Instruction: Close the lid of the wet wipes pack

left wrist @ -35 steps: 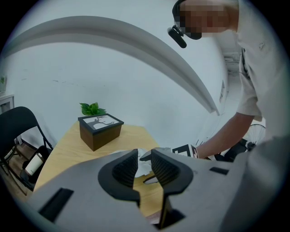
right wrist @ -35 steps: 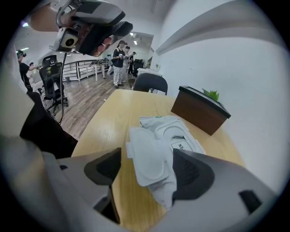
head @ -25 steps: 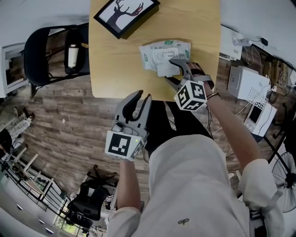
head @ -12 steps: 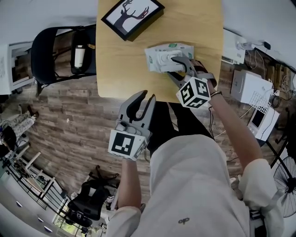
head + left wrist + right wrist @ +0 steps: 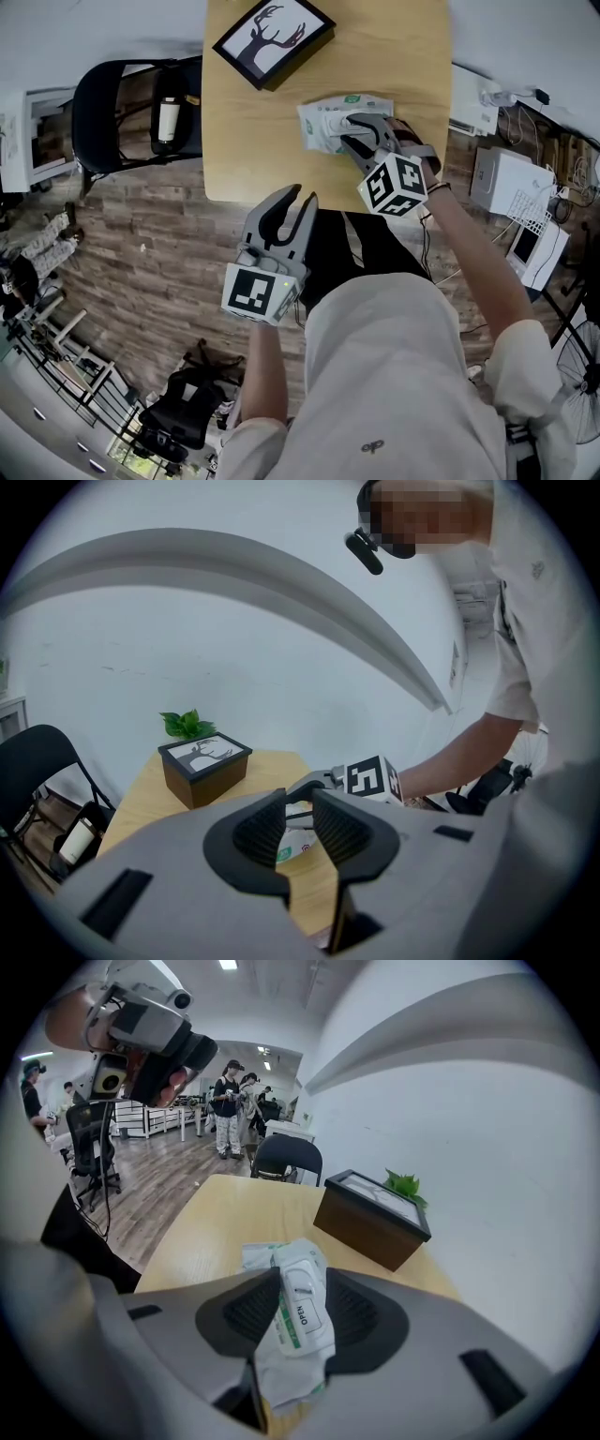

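Both right gripper [image 5: 298, 1279] jaws closing onto wipes pack [image 5: 302, 1321] — head view hides contact.

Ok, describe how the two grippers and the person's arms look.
Both the left gripper and the right gripper are grey plastic with curved jaws lined by dark ribbed pads. Each carries a white cube printed with black square markers. The person wears a pale short-sleeved shirt.
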{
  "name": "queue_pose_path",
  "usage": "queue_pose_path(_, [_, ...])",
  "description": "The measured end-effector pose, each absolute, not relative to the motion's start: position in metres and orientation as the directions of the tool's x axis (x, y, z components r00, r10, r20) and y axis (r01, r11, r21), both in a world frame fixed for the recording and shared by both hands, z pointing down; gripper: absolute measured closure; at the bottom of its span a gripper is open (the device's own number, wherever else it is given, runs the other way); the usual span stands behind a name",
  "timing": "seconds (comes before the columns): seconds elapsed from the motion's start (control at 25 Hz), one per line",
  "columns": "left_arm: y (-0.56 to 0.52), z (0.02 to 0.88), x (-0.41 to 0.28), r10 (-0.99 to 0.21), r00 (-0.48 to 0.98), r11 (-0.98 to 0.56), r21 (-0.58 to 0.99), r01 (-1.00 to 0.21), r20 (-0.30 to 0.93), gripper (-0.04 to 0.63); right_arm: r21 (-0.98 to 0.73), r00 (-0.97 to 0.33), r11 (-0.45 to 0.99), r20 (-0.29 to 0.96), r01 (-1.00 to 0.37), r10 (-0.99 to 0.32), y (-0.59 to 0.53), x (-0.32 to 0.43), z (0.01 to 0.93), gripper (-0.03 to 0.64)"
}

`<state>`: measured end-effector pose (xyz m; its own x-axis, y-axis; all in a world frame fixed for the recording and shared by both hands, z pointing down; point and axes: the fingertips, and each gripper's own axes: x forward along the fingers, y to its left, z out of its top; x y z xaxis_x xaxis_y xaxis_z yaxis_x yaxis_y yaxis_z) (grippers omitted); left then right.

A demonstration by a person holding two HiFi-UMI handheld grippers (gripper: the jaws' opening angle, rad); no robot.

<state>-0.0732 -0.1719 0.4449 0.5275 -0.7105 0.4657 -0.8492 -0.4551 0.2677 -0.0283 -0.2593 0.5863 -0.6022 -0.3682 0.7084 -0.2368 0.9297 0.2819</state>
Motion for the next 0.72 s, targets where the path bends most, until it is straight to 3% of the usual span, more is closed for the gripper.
queue_pose_path(0.72, [-0.171,0.445,-0.080,-0.709,0.530,-0.455,0.272,-0.848,0.466,0.511,0.405,-0.513,0.888,0.726,-0.219,-0.458,-0.281,-0.021,0.594,0.597])
